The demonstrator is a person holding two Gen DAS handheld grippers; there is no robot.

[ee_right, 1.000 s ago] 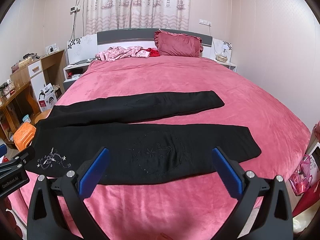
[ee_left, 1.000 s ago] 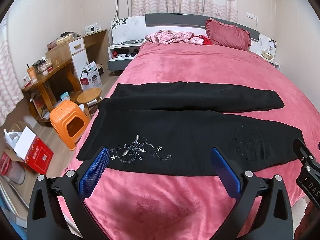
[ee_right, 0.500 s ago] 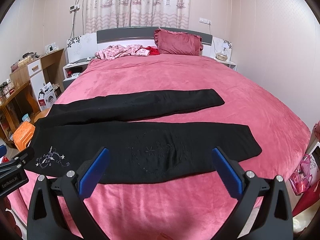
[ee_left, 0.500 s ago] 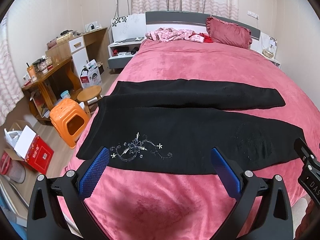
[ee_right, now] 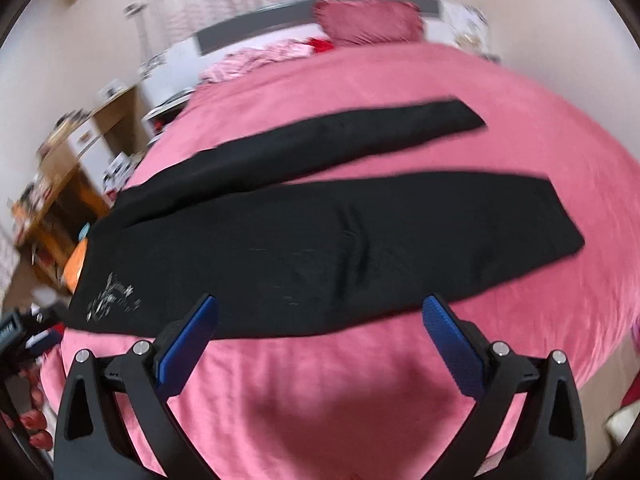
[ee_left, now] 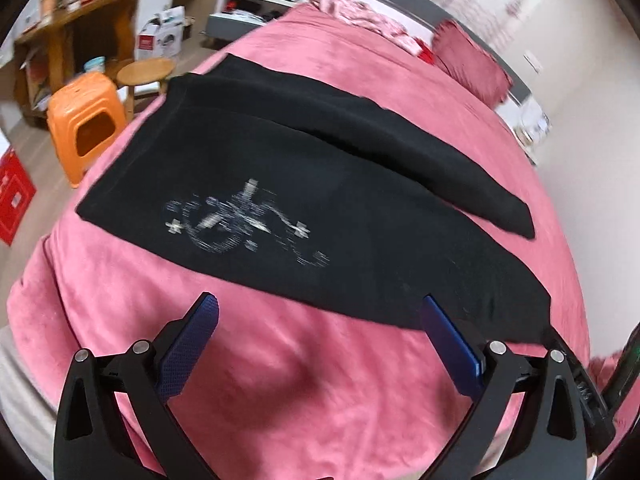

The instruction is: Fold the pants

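Both grippers are dipping closer toward the pants, jaws wide and empty; next, they are likely grasping the near edge to fold.

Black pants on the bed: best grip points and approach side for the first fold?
Judging from the layout, take the pants along the near leg's front edge, coming in low from the foot of the bed. That edge lies flat and unobstructed just ahead of both open tools. Left tool near the embroidered waist end, right tool toward the hem, then carry it over the far leg.
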